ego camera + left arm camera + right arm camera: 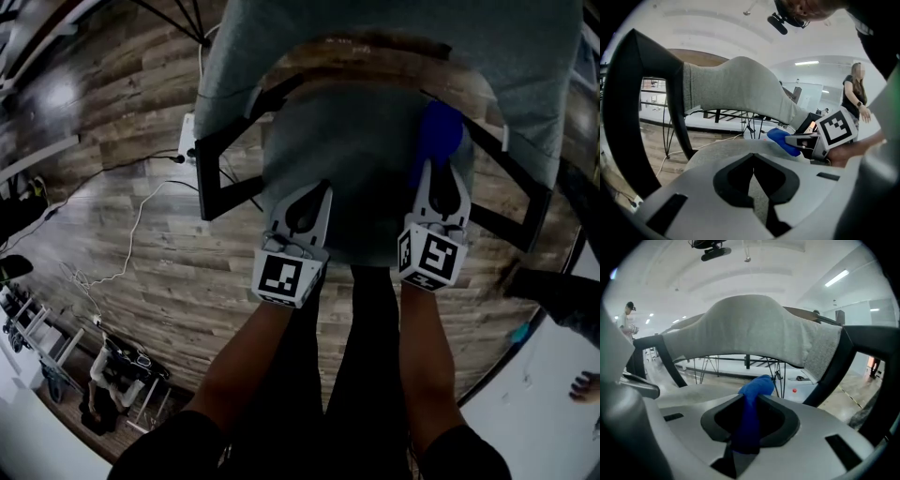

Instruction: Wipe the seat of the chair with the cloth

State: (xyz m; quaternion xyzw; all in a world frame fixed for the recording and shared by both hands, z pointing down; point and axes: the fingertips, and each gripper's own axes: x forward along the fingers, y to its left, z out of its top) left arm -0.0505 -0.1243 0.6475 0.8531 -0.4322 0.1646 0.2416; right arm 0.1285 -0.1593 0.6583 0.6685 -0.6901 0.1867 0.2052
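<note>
Head view: chair backrest (394,56) cut off at 12 o'clock. The cloth (439,139) is partly hidden behind right gripper (441,173); in right gripper view its lower end disappears between the jaws. Dark clutter (112,375) at 8 o'clock too small to identify. A hand (587,384) at 4 o'clock, rest of that person cut by the edge.

Head view: dim and underexposed, with strong barrel distortion that curves the wooden floor (141,234) toward the edges; a pale glare patch (58,94) lies on the boards at upper left. Both gripper views: bright, lit from above by ceiling strip lights (836,277) (the pale walls wash almost to white), with black vignetting at the corners. The cloth (749,423), nearest the lens, is soft and out of focus.
</note>
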